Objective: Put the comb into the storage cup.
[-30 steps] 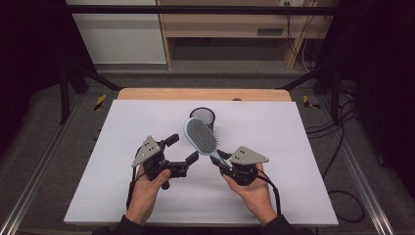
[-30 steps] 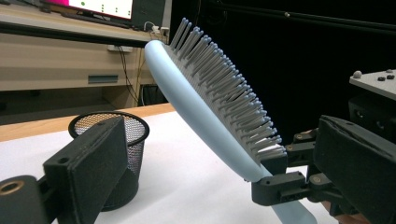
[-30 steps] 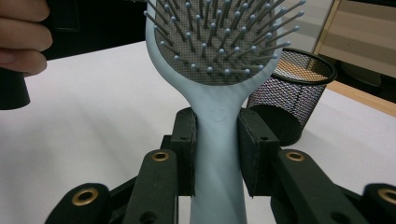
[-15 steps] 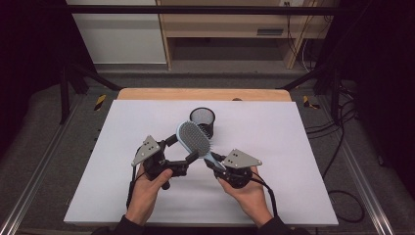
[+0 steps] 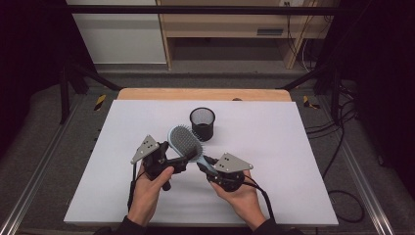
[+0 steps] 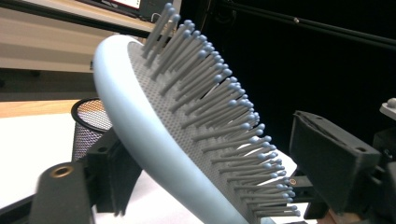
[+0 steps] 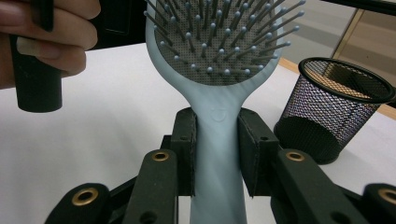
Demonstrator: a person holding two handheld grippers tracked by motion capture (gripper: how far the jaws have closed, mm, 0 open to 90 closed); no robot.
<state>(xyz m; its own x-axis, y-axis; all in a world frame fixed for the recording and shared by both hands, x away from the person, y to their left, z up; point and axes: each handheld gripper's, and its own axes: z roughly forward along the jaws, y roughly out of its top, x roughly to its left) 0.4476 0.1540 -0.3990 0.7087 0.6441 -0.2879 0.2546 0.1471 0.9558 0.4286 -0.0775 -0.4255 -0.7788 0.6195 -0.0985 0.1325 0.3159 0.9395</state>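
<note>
A light-blue hairbrush (image 5: 184, 142) with grey bristles hangs above the white table (image 5: 293, 147), bristles up. My right gripper (image 5: 203, 164) is shut on its handle (image 7: 215, 140), one pad on each side. My left gripper (image 5: 185, 157) reaches in from the left, and the brush head (image 6: 187, 116) lies between its jaws. Those jaws have just been closing. One jaw sits behind the brush's smooth back, and the other stands a little off the bristle tips (image 6: 275, 177). A black mesh cup (image 5: 202, 123) stands upright just behind the brush.
The mesh cup (image 7: 336, 107) is empty and close to the brush's right side. A wooden strip (image 5: 205, 94) runs along the table's far edge. Metal rails and cables lie on the floor at both sides. The person's left hand (image 7: 46, 37) is near the brush.
The right hand has carried the brush leftward, away from the cup, so its head now lies between the left gripper's jaws. The left jaws have narrowed around it.
</note>
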